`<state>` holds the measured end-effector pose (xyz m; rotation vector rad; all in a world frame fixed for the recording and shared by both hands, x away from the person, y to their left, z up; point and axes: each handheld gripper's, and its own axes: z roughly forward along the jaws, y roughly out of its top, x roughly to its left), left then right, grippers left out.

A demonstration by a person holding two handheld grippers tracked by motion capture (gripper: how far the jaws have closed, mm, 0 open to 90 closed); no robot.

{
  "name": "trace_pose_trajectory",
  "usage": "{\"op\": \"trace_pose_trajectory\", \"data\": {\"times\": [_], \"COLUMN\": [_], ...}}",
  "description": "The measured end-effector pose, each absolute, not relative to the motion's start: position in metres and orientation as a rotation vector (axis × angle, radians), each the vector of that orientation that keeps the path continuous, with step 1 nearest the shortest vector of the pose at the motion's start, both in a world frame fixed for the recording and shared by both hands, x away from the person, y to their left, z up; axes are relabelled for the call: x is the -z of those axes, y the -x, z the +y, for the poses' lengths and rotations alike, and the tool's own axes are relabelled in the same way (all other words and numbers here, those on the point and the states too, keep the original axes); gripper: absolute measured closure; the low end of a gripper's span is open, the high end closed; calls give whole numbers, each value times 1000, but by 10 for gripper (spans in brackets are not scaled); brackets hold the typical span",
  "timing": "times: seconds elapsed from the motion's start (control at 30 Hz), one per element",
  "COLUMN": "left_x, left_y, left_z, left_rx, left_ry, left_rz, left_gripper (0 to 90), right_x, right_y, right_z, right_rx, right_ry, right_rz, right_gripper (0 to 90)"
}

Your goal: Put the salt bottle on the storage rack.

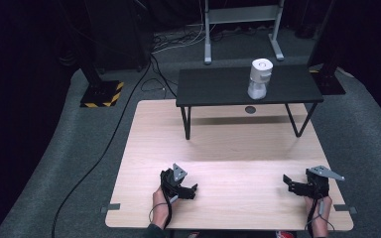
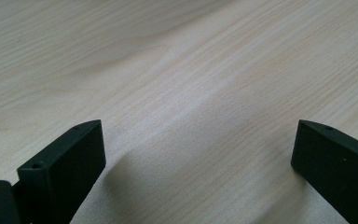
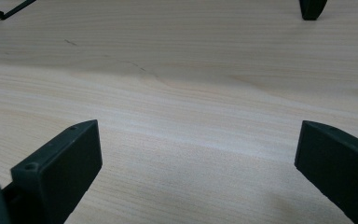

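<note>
Fingers spread wide on both my grippers, nothing between them. Left gripper (image 1: 187,188) sits low over the wooden counter (image 1: 228,148) near its front edge, left of centre; right gripper (image 1: 291,184) near the front right corner, well apart from it. Both gripper views show bare wood grain under my fingers (image 2: 65,163) (image 3: 60,168). White bottle (image 1: 260,78) stands upright on the small black table (image 1: 203,91) at the counter's far end.
</note>
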<state>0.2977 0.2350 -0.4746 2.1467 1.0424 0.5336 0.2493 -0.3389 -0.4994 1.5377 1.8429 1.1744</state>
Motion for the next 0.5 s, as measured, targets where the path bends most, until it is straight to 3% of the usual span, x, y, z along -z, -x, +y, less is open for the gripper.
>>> {"op": "trace_pose_trajectory", "data": {"times": [0.5], "left_x": [475], "left_y": [-297], "left_z": [233], "left_rx": [-544], "left_ry": [-2147], "left_rz": [1043], "left_gripper": [24], "right_x": [497], "right_y": [-253], "right_z": [-336], "right_rx": [-1146], "right_ry": [-1542], "right_rz": [1866], "right_gripper": [4]}}
